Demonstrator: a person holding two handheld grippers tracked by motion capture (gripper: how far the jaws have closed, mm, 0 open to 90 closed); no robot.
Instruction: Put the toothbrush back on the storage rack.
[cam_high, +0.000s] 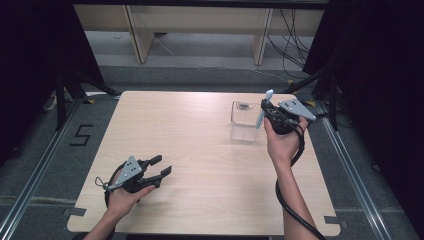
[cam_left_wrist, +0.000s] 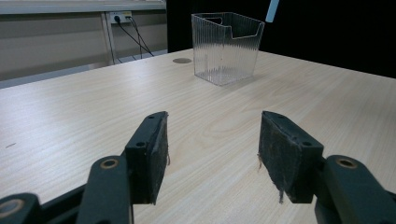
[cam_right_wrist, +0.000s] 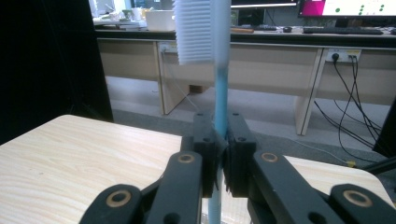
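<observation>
Right gripper (cam_right_wrist: 218, 161) pinching light-blue plastic toothbrush (cam_right_wrist: 219, 100) above clear ribbed plastic box (cam_high: 245, 120); left gripper (cam_left_wrist: 212, 154) spread, empty. Risk: tilted handle catches box rim, slips.

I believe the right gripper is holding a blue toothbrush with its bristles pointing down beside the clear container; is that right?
Not quite: the toothbrush is held with its bristles at the top, as the right gripper view shows. The rest stands: the right gripper is shut on its blue handle, beside the clear container.
</observation>
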